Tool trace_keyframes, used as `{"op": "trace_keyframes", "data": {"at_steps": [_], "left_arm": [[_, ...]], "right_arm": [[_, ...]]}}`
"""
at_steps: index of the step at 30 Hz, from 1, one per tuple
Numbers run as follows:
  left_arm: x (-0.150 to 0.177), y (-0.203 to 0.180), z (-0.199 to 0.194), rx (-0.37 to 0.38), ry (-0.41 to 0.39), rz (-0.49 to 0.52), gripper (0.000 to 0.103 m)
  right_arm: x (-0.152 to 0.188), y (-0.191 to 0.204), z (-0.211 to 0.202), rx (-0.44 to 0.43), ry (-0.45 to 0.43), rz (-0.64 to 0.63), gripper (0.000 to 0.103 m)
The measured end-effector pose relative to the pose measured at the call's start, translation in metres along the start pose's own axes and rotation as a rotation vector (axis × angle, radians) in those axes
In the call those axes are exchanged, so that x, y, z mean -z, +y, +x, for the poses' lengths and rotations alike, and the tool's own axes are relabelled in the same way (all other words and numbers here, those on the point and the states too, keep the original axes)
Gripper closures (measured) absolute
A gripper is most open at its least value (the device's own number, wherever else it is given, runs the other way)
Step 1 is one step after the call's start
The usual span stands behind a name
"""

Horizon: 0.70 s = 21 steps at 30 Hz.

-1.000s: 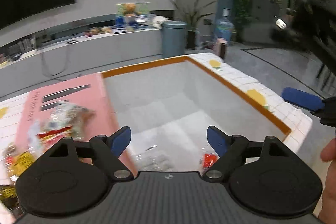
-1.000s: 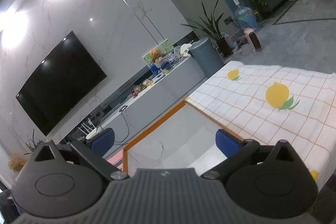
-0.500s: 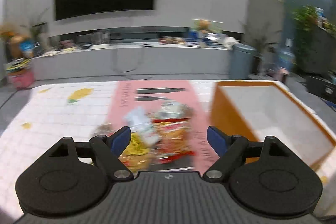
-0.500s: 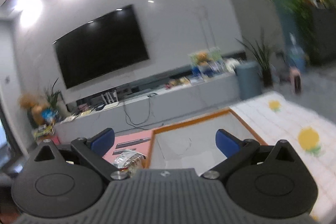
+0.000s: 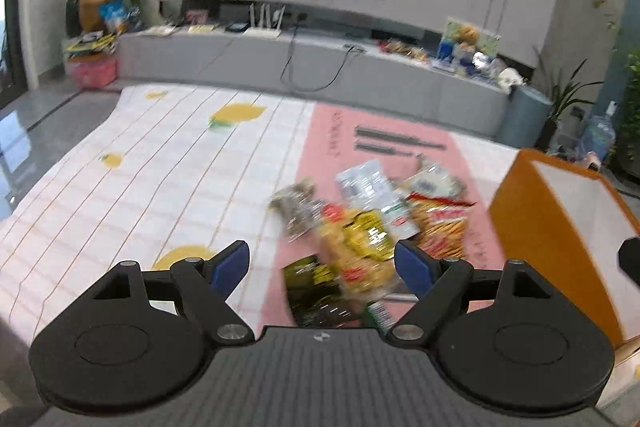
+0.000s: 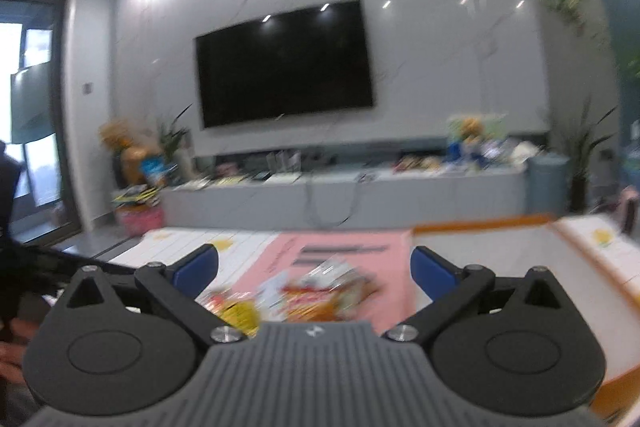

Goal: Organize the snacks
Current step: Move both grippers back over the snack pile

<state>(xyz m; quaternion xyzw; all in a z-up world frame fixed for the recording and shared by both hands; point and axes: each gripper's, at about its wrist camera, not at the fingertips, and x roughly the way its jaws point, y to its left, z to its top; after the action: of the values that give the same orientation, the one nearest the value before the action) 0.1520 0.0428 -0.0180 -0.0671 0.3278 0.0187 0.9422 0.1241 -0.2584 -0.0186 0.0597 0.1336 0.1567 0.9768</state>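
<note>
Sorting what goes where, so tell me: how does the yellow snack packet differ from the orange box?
The yellow snack packet is a small crinkled bag lying flat in a pile on the pink mat; the orange box is far bigger, rigid, upright and open-topped with a white interior. Both sit on the same table, right of the lemon-print cloth.

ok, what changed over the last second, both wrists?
Left gripper swung from over the orange box leftward to the snack pile. Right gripper swung down and left toward the pile too. Both stayed open, holding nothing; snacks still lie on the pink mat.
</note>
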Motion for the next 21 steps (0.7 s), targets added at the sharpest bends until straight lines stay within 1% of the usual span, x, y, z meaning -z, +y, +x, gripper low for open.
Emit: {"op": "trace_keyframes", "data": {"at_steps": [2,4,6,8,10,13,15,17,18,19,20,21], "left_arm": [[0.002,0.010,0.003,-0.016,0.024,-0.024,0.007],[0.003,0.018,0.005,-0.001,0.046,-0.043,0.007],[0.004,0.024,0.005,0.010,0.061,-0.063,0.007],[0.003,0.028,0.006,0.015,0.074,-0.080,0.007],[0.001,0.033,0.009,0.020,0.090,-0.100,0.007],[-0.001,0.036,0.012,0.033,0.110,-0.116,0.007],[0.000,0.037,0.013,0.026,0.120,-0.115,0.007],[0.001,0.038,0.013,0.013,0.125,-0.112,0.007],[0.001,0.038,0.014,0.009,0.128,-0.110,0.007],[0.001,0.037,0.015,0.011,0.129,-0.104,0.007],[0.001,0.037,0.016,0.023,0.133,-0.096,0.007],[0.001,0.037,0.017,0.039,0.138,-0.096,0.007]], "right_arm": [[0.007,0.004,0.019,-0.035,0.058,-0.006,0.003],[0.013,0.008,0.035,-0.035,0.106,-0.018,0.003],[0.017,0.007,0.050,-0.011,0.144,-0.008,0.003],[0.019,0.004,0.069,0.020,0.196,0.047,0.003],[0.021,0.007,0.078,0.041,0.192,0.023,0.003],[0.031,0.025,0.081,-0.036,0.244,-0.028,0.004],[0.039,0.042,0.082,-0.089,0.261,-0.105,0.006],[0.050,0.060,0.090,-0.102,0.290,-0.223,0.013],[0.057,0.067,0.095,-0.095,0.316,-0.258,0.020],[0.064,0.071,0.101,-0.090,0.346,-0.269,0.028],[0.073,0.073,0.108,-0.093,0.387,-0.262,0.032],[0.080,0.074,0.114,-0.094,0.421,-0.256,0.042]]}}
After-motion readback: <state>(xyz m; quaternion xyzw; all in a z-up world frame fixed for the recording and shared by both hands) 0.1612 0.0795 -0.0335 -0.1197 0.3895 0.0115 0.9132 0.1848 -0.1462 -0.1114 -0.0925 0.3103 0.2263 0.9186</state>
